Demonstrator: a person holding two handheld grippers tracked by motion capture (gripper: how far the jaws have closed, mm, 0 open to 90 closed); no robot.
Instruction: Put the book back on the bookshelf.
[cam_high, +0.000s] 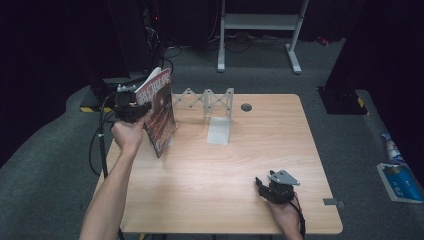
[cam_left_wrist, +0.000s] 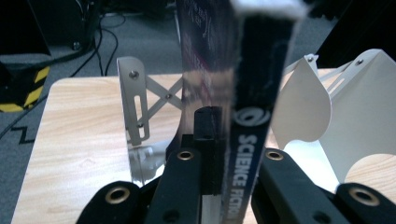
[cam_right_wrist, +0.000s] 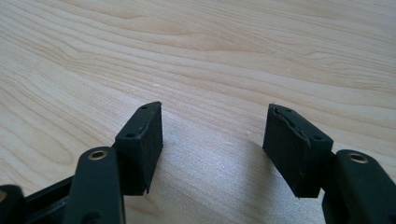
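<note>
A red-covered book (cam_high: 159, 112) with "SCIENCE FICTION" on its dark spine (cam_left_wrist: 252, 116) is held upright above the table's back left part. My left gripper (cam_high: 135, 111) is shut on it, its pads clamping the spine edge (cam_left_wrist: 229, 140). Just behind and to the right stands a white expanding book rack (cam_high: 210, 102) with scissor struts (cam_left_wrist: 135, 102) and curved divider plates (cam_left_wrist: 336, 121). My right gripper (cam_high: 262, 187) rests low at the table's front right. It is open (cam_right_wrist: 212, 140), with bare wood between its pads.
The light wooden table (cam_high: 225, 190) has a round cable hole (cam_high: 246, 107) near the back edge. Grey carpet surrounds it, with a white desk frame (cam_high: 260, 22) behind and a blue packet (cam_high: 400, 182) on the floor at the right.
</note>
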